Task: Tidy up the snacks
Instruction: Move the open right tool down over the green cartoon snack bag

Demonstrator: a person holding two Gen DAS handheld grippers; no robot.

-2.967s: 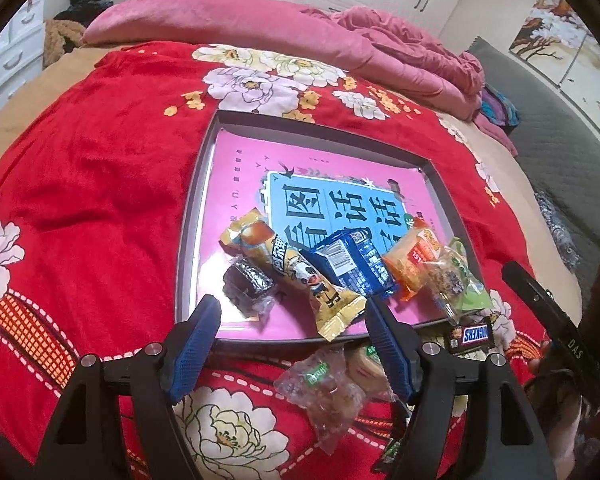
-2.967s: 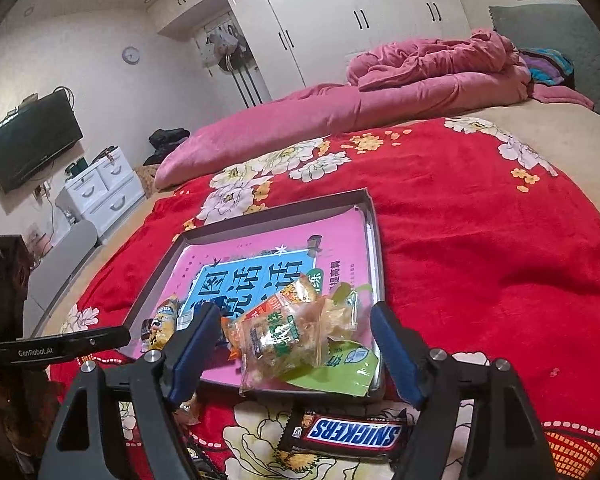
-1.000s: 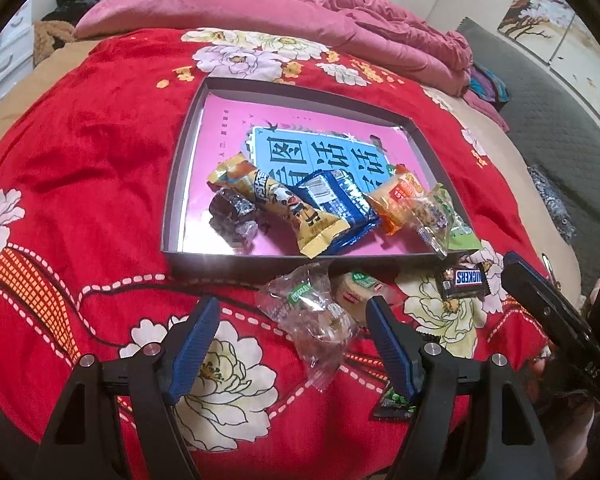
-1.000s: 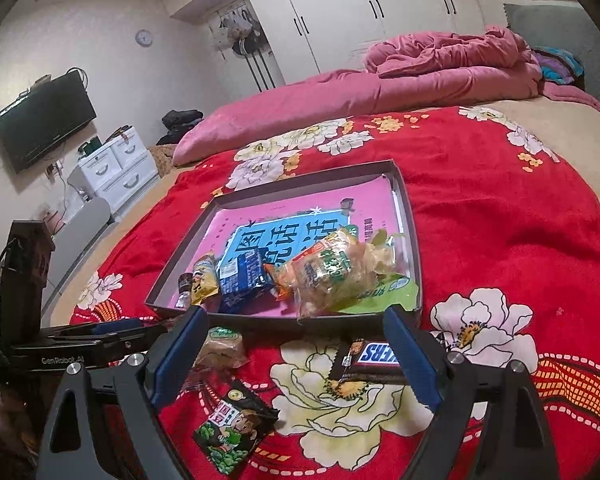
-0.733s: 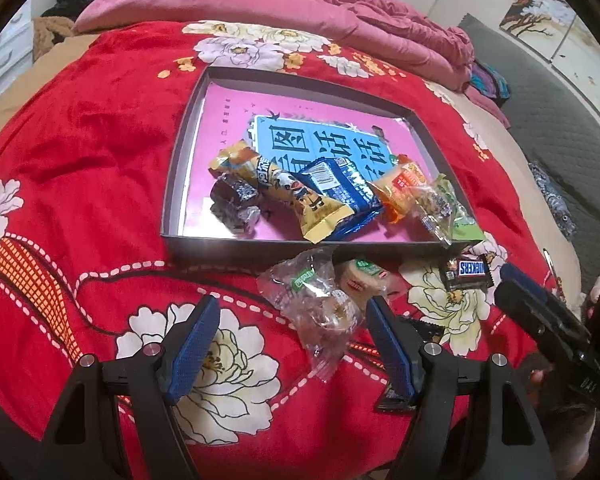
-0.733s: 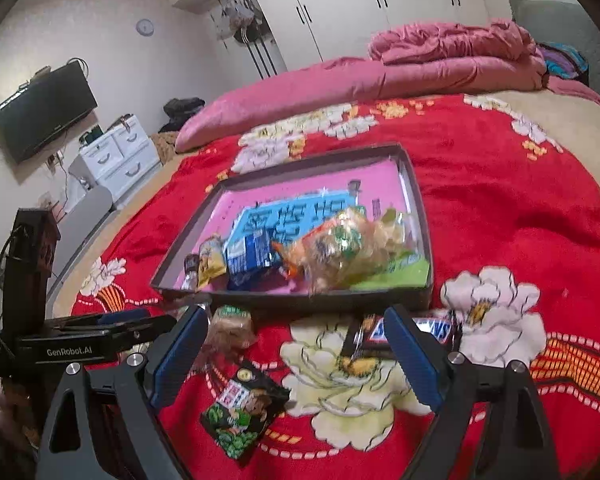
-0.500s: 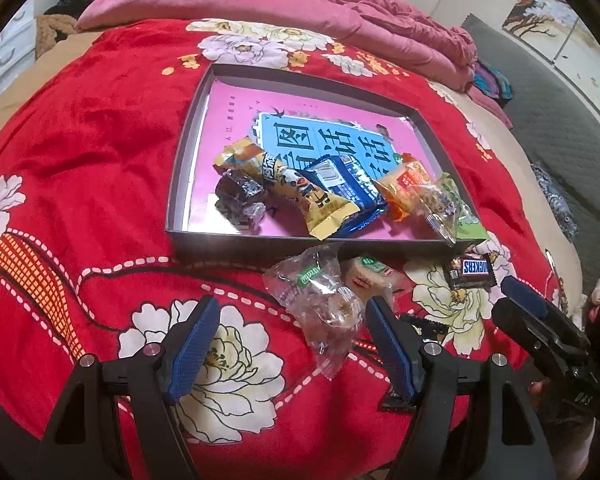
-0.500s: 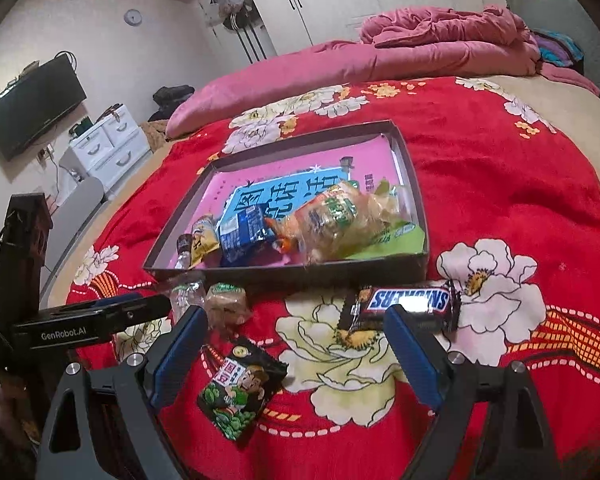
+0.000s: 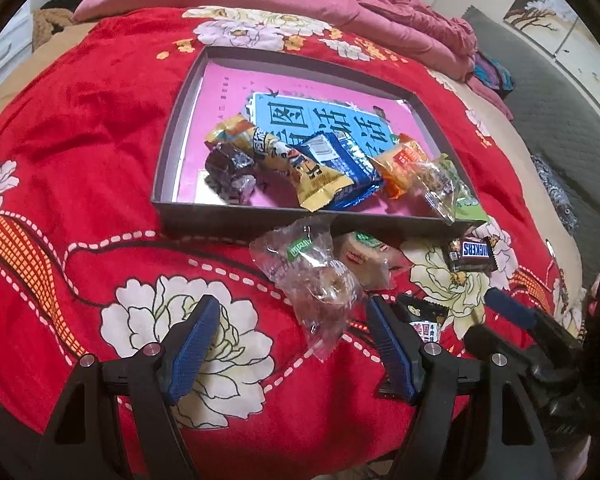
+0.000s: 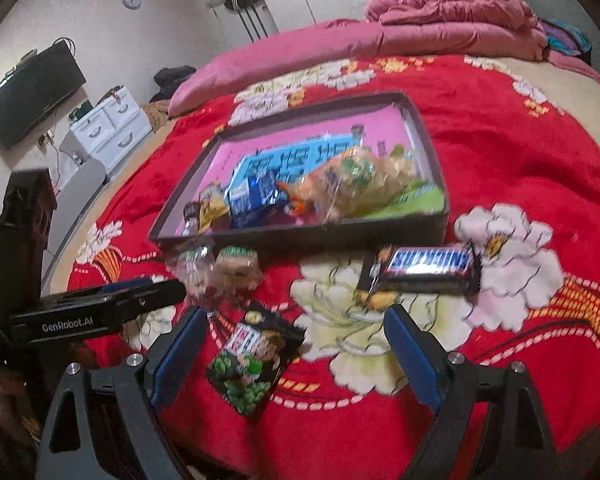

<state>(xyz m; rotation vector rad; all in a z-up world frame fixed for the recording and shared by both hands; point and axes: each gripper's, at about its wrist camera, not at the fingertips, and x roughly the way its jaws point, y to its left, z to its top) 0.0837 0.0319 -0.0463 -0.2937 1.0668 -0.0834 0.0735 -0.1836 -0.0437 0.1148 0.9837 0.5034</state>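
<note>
both grippers have drawn back from the tray (image 9: 168,168) since three seconds ago. four snacks lie on the red blanket (image 9: 80,140) at the tray's 6 o'clock edge: clear bag (image 9: 312,276), beige cake (image 9: 364,260), snickers bar (image 10: 424,270), green packet (image 10: 252,364). left gripper (image 9: 292,344) and right gripper (image 10: 296,356) are spread, holding nothing.

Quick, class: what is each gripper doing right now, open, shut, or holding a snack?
Left gripper: open, holding nothing, above a clear wrapped snack.
Right gripper: open, holding nothing, above a green packet.
</note>
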